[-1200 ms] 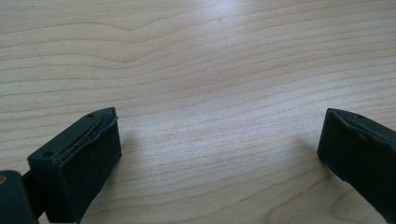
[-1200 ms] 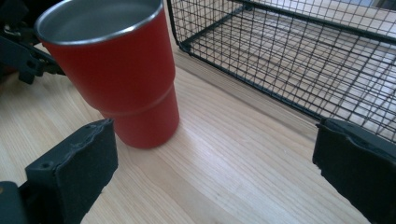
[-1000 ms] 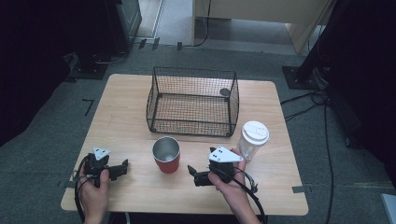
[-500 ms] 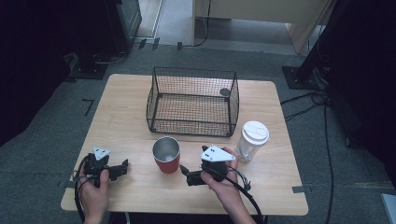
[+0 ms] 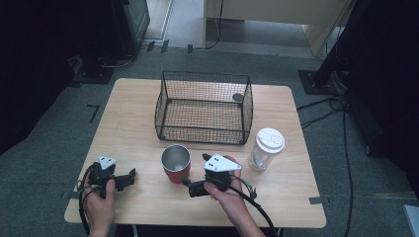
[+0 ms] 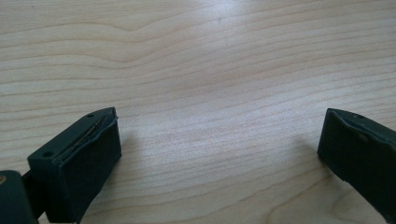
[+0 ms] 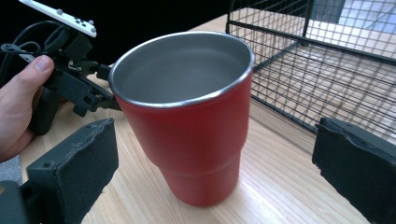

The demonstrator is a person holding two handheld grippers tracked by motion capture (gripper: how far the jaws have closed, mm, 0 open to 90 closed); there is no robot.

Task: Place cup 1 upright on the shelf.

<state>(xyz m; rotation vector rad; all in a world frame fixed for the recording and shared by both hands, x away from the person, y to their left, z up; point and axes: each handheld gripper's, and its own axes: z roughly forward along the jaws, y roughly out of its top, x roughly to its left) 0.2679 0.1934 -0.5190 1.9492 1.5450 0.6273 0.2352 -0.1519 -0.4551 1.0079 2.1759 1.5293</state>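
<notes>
A red tumbler point(image 5: 176, 164) with a steel inside stands upright near the table's front middle. My right gripper point(image 5: 189, 186) lies just right of its base, pointing left at it, open. In the right gripper view the tumbler point(image 7: 196, 130) stands between and just beyond the spread jaws of my right gripper point(image 7: 217, 140), touching neither. Near the front left corner my left gripper point(image 5: 130, 177) stands open. In the left gripper view the wide-apart jaws of my left gripper point(image 6: 219, 135) frame only bare wood.
A black wire basket point(image 5: 203, 106) stands behind the tumbler, with a small round thing in its far right corner. A clear cup with a white lid point(image 5: 266, 148) stands right of my right hand. The wooden table point(image 5: 133, 123) ends close to both hands.
My right gripper has slid left, away from the lidded cup, and now sits close against the red tumbler. The left gripper has stayed put.
</notes>
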